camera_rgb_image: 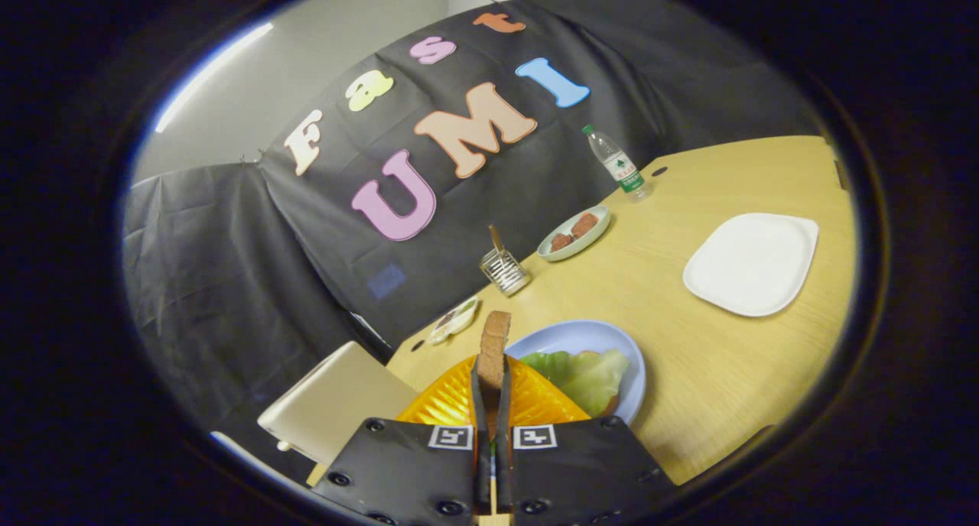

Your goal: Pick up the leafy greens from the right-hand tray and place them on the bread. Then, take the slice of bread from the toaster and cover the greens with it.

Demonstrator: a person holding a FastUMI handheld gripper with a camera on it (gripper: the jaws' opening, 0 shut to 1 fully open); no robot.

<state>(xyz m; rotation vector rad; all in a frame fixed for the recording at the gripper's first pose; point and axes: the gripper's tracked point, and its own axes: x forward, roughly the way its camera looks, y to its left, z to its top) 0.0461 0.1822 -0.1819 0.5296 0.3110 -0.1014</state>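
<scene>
My gripper (492, 404) clamped on the bread slice (494, 349), held edge-up.
Just right: leafy greens (585, 377) on blue plate (631, 362).

Staged recording booth set up as a mock kitchen: black cloth wall (252, 235) draped behind a pale wooden desk (734, 373). Food props laid out as for a meal: blue plate (631, 369) with leafy greens (585, 377), empty white plate (753, 262), bowl (575, 234) of brown pieces, water bottle (618, 163), toaster (336, 404).
</scene>
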